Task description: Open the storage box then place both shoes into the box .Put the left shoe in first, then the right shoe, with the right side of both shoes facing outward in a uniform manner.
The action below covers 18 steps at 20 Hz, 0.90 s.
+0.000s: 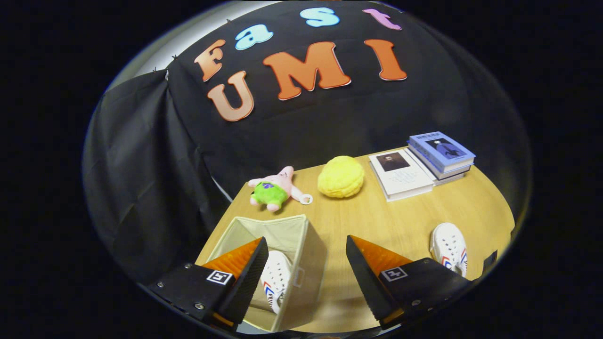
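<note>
A beige fabric storage box (308, 245) stands open on the wooden table (400, 216), under my left finger. Inside it lies a white shoe (275, 278) with red and blue stripes, partly hidden by that finger. A second white shoe (448, 247) of the same kind rests on the table to the right, just beyond my right finger. My gripper (307, 254) is open and hovers above the box's right wall, with nothing between the fingers.
At the back of the table lie a pink and green plush toy (275, 188), a yellow fluffy ball (340, 176) and a few stacked books (421, 165). Black cloth hangs behind and to the left.
</note>
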Available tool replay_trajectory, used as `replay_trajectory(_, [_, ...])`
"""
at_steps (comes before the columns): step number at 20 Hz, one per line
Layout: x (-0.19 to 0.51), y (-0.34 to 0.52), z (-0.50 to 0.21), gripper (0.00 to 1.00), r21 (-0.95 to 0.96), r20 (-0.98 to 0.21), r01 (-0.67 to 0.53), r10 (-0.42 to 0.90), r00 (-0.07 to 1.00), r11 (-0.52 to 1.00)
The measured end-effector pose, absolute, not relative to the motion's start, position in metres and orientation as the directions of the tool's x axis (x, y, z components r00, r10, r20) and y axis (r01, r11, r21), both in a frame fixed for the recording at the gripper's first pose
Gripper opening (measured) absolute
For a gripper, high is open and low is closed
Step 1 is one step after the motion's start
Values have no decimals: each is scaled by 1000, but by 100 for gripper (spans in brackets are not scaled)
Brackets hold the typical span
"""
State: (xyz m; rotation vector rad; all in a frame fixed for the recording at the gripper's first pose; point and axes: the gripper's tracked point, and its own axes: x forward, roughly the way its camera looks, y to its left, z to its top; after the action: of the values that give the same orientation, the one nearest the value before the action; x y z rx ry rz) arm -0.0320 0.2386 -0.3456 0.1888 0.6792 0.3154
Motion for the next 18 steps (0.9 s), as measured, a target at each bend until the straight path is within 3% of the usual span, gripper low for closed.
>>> replay_trajectory(8, [-33,118,-372,99,167,-626,-66,157,764,984])
replay_trajectory(18, [-51,-2,-446,99,71,-714,73,0,700,995])
